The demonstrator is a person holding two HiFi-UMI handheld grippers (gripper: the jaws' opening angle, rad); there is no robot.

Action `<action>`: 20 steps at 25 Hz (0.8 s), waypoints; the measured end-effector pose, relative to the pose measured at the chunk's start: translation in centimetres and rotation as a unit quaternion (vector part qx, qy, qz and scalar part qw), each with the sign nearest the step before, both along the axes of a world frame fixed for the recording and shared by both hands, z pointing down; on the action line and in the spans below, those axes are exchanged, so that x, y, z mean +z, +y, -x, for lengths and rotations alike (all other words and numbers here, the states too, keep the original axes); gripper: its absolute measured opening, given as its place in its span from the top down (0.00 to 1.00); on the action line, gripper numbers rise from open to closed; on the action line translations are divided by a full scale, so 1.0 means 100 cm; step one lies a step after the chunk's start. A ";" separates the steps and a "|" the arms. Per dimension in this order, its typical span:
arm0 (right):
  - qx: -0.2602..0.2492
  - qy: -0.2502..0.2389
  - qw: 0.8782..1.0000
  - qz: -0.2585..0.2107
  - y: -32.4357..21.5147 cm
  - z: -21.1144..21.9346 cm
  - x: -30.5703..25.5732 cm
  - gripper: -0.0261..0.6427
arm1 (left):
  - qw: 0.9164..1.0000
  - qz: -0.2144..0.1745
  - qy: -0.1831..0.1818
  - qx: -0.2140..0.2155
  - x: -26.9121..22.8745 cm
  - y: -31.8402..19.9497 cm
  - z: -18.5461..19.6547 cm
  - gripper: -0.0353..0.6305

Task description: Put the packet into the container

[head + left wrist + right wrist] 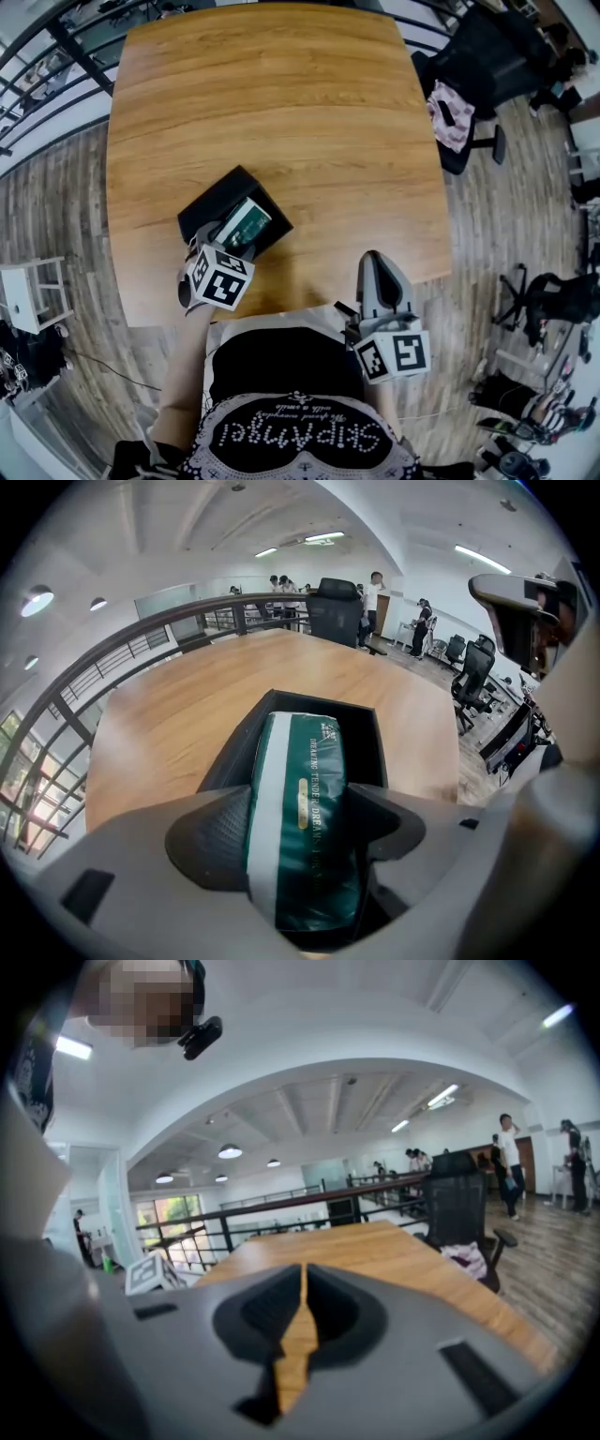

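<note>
So the left gripper (228,236) clamps the packet (305,799) mid-body at the box (212,200); looks soft, light, probably squishy. The right gripper (379,273) is closed, empty.

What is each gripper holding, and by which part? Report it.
Left gripper: shut on the green packet, clamped across its long sides about mid-length, at the black container. Right gripper: shut, empty.
</note>
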State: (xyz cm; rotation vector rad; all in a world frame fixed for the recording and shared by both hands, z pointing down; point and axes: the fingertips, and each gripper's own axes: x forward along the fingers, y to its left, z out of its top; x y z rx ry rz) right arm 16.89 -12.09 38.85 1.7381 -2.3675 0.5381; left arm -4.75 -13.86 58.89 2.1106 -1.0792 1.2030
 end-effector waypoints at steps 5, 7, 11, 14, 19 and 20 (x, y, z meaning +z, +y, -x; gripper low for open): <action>-0.016 -0.004 1.000 -0.004 -0.001 0.006 -0.002 0.90 | 1.000 0.008 -0.002 -0.003 0.000 0.002 -0.001 0.43; -0.022 -0.005 1.000 -0.006 -0.001 0.009 -0.003 0.90 | 1.000 0.006 -0.001 -0.004 0.000 0.002 0.000 0.43; -0.029 -0.006 1.000 -0.009 -0.002 0.013 -0.004 0.90 | 1.000 0.000 0.001 -0.009 -0.002 0.001 0.000 0.43; -0.032 -0.006 0.999 -0.011 -0.002 0.013 -0.006 0.90 | 1.000 -0.004 0.002 -0.010 -0.004 0.000 0.000 0.43; -0.036 -0.006 0.999 -0.015 -0.002 0.015 -0.008 0.90 | 1.000 -0.009 0.015 -0.017 -0.010 0.002 0.000 0.43; -0.037 -0.006 0.999 -0.015 -0.002 0.016 -0.007 0.90 | 0.999 -0.012 0.024 -0.023 -0.014 0.001 0.000 0.43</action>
